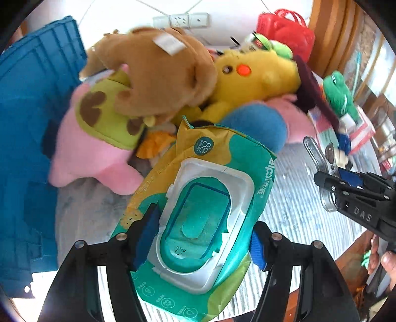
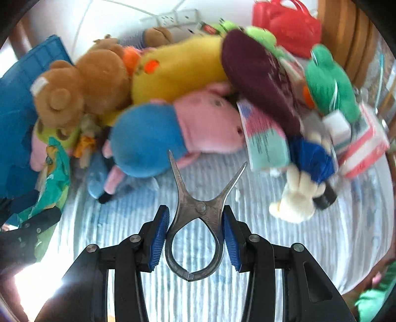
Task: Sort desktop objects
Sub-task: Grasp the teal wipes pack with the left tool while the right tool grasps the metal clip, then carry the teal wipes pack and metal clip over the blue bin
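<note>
My left gripper [image 1: 205,235] is shut on a teal and yellow wet-wipes pack [image 1: 198,213] with a white flip lid, held above the striped tablecloth [image 1: 297,210]. My right gripper [image 2: 195,235] is shut on a pair of metal pincers [image 2: 198,213], its pointed arms spread open and pointing away. The right gripper with the pincers also shows at the right of the left wrist view [image 1: 346,183]. The wipes pack shows at the left edge of the right wrist view [image 2: 53,173].
A pile of plush toys lies behind: brown bear [image 1: 158,71], yellow plush [image 1: 255,81], pink and blue pig [image 2: 173,131], green frog [image 2: 329,81], small white and blue doll [image 2: 302,183]. A blue crate [image 1: 29,123] stands left. A red bag [image 2: 287,22] sits at the back.
</note>
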Demonstrator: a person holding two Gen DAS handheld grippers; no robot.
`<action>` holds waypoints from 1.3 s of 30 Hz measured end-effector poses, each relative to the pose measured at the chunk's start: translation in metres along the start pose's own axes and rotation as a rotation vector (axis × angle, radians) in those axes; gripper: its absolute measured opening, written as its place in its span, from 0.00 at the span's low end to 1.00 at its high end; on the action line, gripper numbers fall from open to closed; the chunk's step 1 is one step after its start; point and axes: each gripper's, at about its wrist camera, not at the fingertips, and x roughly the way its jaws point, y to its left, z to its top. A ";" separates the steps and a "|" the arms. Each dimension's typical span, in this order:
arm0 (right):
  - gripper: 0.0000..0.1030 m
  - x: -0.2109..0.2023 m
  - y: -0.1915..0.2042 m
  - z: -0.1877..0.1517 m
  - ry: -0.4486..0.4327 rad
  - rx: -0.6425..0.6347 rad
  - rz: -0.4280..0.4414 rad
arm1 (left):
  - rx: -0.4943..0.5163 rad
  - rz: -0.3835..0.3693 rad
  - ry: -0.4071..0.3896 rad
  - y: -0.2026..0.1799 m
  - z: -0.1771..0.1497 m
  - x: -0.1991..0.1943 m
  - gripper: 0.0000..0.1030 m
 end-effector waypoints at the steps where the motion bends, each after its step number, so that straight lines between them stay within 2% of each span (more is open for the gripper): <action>1: 0.41 -0.007 0.003 0.003 -0.012 -0.015 0.002 | -0.012 0.004 -0.008 0.005 -0.014 -0.004 0.62; 7: 0.41 -0.055 0.003 0.026 -0.072 -0.095 0.016 | -0.071 0.027 -0.055 -0.003 -0.010 -0.033 0.62; 19: 0.41 -0.122 0.039 0.054 -0.195 -0.252 0.089 | -0.153 0.075 -0.179 0.009 0.003 -0.099 0.62; 28: 0.41 -0.154 0.081 0.077 -0.270 -0.396 0.176 | -0.222 0.174 -0.275 0.032 0.007 -0.149 0.62; 39: 0.41 -0.186 0.171 0.097 -0.333 -0.581 0.340 | -0.368 0.351 -0.349 0.093 -0.016 -0.219 0.62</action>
